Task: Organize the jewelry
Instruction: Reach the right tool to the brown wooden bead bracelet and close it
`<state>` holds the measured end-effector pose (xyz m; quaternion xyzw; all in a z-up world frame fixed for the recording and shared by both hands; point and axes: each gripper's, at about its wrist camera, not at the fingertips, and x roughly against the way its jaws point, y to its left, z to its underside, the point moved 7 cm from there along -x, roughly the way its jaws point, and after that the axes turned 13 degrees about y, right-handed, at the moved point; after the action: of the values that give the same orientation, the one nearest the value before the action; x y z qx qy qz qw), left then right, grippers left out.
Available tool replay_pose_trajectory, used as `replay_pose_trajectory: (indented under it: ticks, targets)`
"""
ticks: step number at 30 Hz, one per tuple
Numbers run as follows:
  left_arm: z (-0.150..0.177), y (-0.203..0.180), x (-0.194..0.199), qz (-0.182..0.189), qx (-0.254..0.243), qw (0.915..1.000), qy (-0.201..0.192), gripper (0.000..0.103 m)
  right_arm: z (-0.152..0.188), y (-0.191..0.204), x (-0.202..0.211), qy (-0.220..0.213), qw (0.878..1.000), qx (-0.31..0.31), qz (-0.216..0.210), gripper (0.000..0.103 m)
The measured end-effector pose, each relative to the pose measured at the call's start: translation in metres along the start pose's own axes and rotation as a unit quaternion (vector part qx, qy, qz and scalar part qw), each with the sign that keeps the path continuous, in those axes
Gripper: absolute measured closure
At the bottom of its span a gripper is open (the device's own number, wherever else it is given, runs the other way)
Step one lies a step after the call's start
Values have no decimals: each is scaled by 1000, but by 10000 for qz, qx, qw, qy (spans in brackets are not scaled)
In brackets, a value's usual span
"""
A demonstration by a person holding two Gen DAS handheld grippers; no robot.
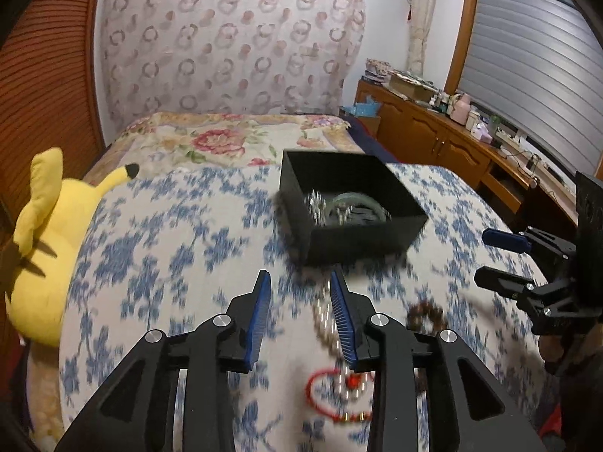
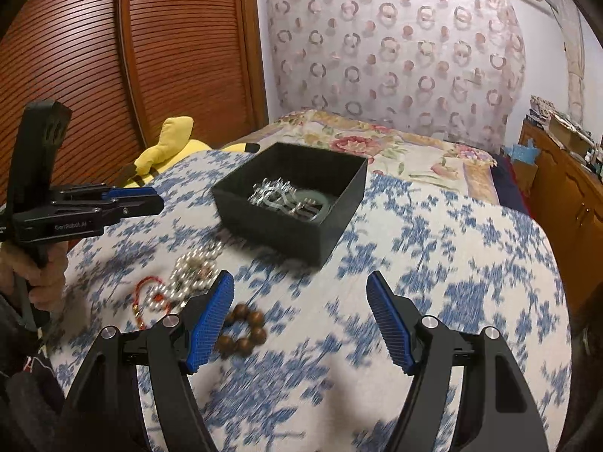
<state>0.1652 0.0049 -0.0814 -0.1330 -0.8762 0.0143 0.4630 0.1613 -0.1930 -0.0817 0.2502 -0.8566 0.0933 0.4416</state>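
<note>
A black open box (image 1: 361, 233) (image 2: 271, 222) sits on the blue-flowered bedspread and holds silvery jewelry and a pale bangle (image 2: 290, 199). In front of it lie a pearl necklace (image 1: 326, 324) (image 2: 192, 275), a red cord bracelet (image 1: 320, 380) (image 2: 145, 286) and a brown wooden bead bracelet (image 1: 426, 312) (image 2: 245, 329). My left gripper (image 1: 300, 277) (image 2: 156, 196) hovers over the pearls, jaws apart with nothing between them. My right gripper (image 2: 299, 277) (image 1: 486, 256) stands wide open, its left finger just beside the brown beads.
A yellow plush toy (image 1: 49, 233) (image 2: 169, 143) lies at the bed's left edge by a slatted wooden door (image 2: 150, 56). A wooden cabinet (image 1: 433, 132) with clutter runs along the right. A hand (image 2: 41, 278) holds the left gripper's handle.
</note>
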Motion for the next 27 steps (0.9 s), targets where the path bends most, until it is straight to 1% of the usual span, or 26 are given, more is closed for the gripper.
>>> replay_pose_trajectory:
  ticks: [2,4,6,8,9,10,11,12,13,15,19,21,23,24,27]
  targets:
    - [10,1,1,-11,3,10000,44,72,6,4,0,35,10000,23,-8,28]
    - [18,-1,2,-34,-6,10000,71,69,12,10,-2,94,9999,74,-22,38]
    - [26,-5,4,-69,-47,9999,60,57,17,16,-4,158,9998,104,-51,40]
    - [34,-8,6,-169,-127,9998,32,52,19,21,-7,238,9996,143,-90,46]
    - [38,-9,6,-199,-173,9996,37,45,20,22,-9,267,9995,164,-99,49]
    - [42,-11,6,-217,-218,9995,41,39,21,24,-11,309,9993,197,-106,50]
    - [45,-12,6,-222,-237,9995,31,30,21,26,-13,355,9990,242,-102,50]
    - [47,-12,5,-227,-247,9994,24,26,21,28,-16,392,9988,288,-98,51]
    - [50,-12,4,-237,-256,9994,44,25,20,30,-17,421,9985,329,-91,52]
    - [56,-9,-2,-273,-273,9991,174,17,20,34,-21,496,9978,426,-98,53]
    - [63,-1,-17,-381,-244,9980,442,15,19,42,-29,602,9963,582,-212,54]
    - [66,3,-25,-299,-176,9972,663,15,17,46,-33,639,9955,633,-290,55]
    - [67,3,-29,-278,-184,9965,761,13,15,49,-38,718,9944,671,-394,56]
    - [67,1,-29,-278,-222,9963,778,8,14,51,-42,777,9936,690,-439,56]
    - [69,-4,-32,-364,-339,9953,837,8,15,56,-49,921,9913,792,-515,58]
